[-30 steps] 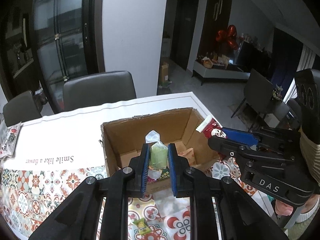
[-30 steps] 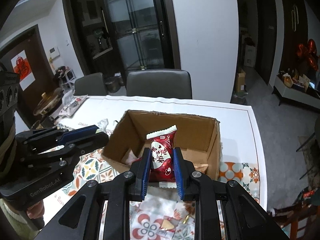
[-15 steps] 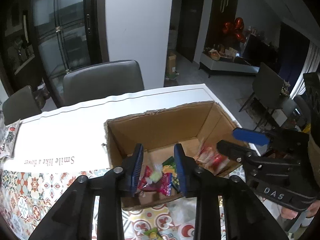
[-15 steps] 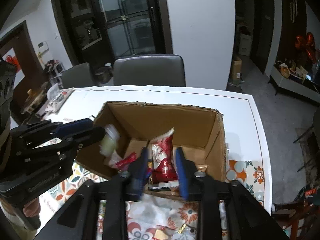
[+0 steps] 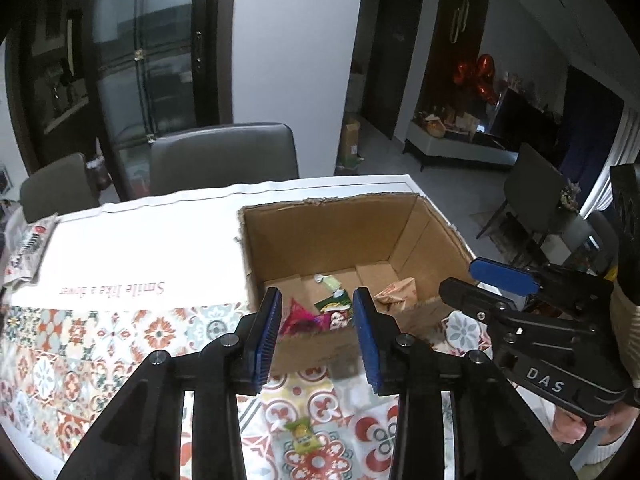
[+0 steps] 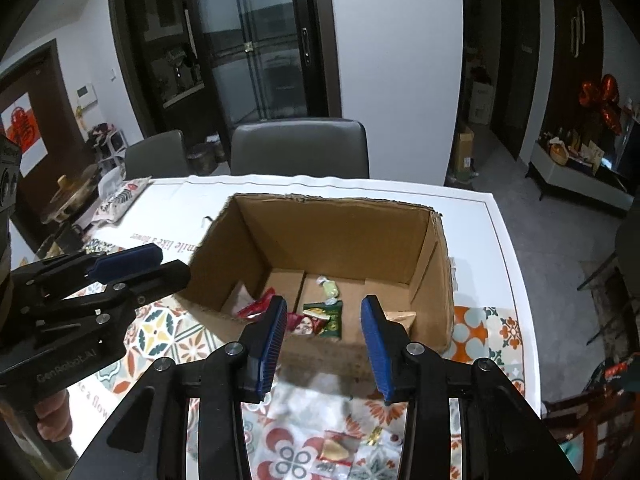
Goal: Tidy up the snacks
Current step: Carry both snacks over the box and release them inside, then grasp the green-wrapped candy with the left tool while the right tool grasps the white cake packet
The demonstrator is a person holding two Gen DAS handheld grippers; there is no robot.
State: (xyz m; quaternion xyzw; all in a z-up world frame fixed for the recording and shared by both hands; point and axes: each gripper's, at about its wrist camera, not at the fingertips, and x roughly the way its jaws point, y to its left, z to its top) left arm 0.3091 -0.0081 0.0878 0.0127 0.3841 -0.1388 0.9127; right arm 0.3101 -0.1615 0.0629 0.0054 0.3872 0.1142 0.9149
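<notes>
Left wrist view: the left hand-held gripper (image 5: 316,336) hangs over the near wall of the box (image 5: 320,224), its jaws spread wide with nothing between them. Down on the box floor lie several snacks — a pink packet (image 5: 298,317), a dark green packet (image 5: 332,308), a pale green candy (image 5: 330,282) farther in, and a tan packet (image 5: 400,290) toward the right wall. The right hand-held gripper (image 5: 476,280) shows at the right, near the box's right corner, also gaping and empty. On the patterned surface (image 5: 80,340), near the camera, one small green-yellow candy (image 5: 303,436) lies outside the box.

Right wrist view: the right hand-held gripper (image 6: 324,344) is likewise wide open and carries nothing, poised above the near wall of the box (image 6: 332,208). The same heap of snacks (image 6: 320,316) sits on the floor inside, with the tan packet (image 6: 400,317) to the right. The left hand-held gripper (image 6: 152,264) is at the left, beside the box's left wall. On the surface (image 6: 480,332) close below lie more loose pieces — a red-and-yellow packet (image 6: 336,450) and a small gold candy (image 6: 374,437).

By my reading, the drop-off step is done and the fetching of the next pieces is in hand. The next move calls for drawing both grippers back from the box, lowering them to the loose candies on the near surface, and closing gently — these wrappers are small, flat and slippery.
</notes>
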